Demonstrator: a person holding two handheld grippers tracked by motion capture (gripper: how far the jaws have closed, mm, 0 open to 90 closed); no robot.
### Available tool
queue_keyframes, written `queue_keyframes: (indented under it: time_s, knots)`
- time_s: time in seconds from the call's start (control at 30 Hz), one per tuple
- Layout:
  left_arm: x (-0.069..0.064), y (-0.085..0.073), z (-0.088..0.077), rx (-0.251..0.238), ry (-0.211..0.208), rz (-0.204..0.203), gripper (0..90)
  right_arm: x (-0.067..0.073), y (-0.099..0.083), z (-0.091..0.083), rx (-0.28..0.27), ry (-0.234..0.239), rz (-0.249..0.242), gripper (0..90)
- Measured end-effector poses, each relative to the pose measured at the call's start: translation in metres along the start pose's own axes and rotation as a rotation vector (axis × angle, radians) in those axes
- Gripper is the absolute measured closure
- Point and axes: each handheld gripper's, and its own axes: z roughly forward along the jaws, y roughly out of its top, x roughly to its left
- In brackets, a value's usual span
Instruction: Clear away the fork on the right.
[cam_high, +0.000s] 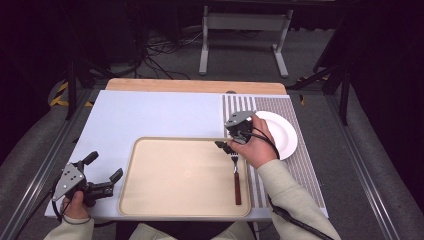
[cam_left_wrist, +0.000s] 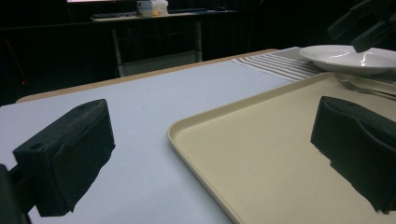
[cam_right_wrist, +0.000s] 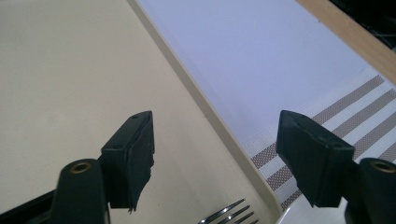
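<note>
Beige tray (cam_high: 165, 180): lying on the table, holding a fork (cam_high: 236, 182) near its right edge.
Right gripper (cam_high: 226, 145): hovering released over the fork tines.
Left gripper (cam_high: 102, 172): waiting released beside the tray.
Next move: probably lowering and clenching on the fork.

Three cameras: one overhead, one on each of your grippers.
The high view looked forward and down over the table (cam_high: 150, 115); both gripper views sat low and close, sharing the tray (cam_left_wrist: 261, 154) rim and fork (cam_right_wrist: 229, 212).
</note>
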Motion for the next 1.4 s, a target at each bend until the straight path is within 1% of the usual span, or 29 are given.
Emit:
queue_keyframes:
  time_s: [0.17,0.27,0.4,0.43,0.63,0.77,0.8,0.9,0.97,1.07,1.17,1.3,1.4]
  knots:
    - [0.0,0.0,0.0,0.002,0.001,-0.002,0.0,0.003,-0.002,-0.019,-0.068,-0.001,-0.027,21.6]
    - [0.001,0.0,0.0,0.001,0.003,-0.004,0.0,0.004,-0.005,-0.03,-0.103,-0.012,-0.038,19.9]
    - [0.001,0.001,0.0,0.0,0.003,-0.004,0.0,0.006,-0.011,-0.042,-0.138,-0.021,-0.042,19.0]
    - [0.001,0.001,0.0,0.0,0.003,-0.004,0.0,0.006,-0.013,-0.046,-0.154,-0.023,-0.037,18.9]
    - [0.001,0.001,0.0,-0.004,0.005,-0.004,0.0,0.009,-0.025,-0.059,-0.215,-0.033,-0.027,17.7]
    - [0.001,0.001,0.0,-0.003,0.005,-0.005,0.0,0.011,-0.038,-0.067,-0.257,-0.04,-0.006,17.6]
    - [0.001,0.001,0.0,-0.003,0.005,-0.005,0.0,0.011,-0.038,-0.067,-0.257,-0.04,-0.006,17.6]
    - [0.001,0.001,0.0,-0.004,0.006,-0.004,0.0,0.012,-0.052,-0.075,-0.312,-0.052,0.011,17.4]
    - [0.001,0.001,0.0,-0.005,0.007,-0.005,0.1,0.012,-0.055,-0.076,-0.321,-0.054,0.014,17.4]
    - [0.001,0.001,0.0,-0.004,0.006,-0.004,0.0,0.012,-0.065,-0.082,-0.359,-0.067,0.03,17.2]
    - [0.001,0.001,0.0,-0.005,0.008,-0.006,0.0,0.013,-0.077,-0.085,-0.393,-0.073,0.055,16.9]
    - [0.001,0.001,-0.001,-0.008,0.01,-0.007,0.0,0.012,-0.096,-0.086,-0.419,-0.078,0.102,16.2]
    - [0.001,0.001,-0.001,-0.01,0.013,-0.008,0.0,0.01,-0.106,-0.087,-0.431,-0.084,0.125,16.0]
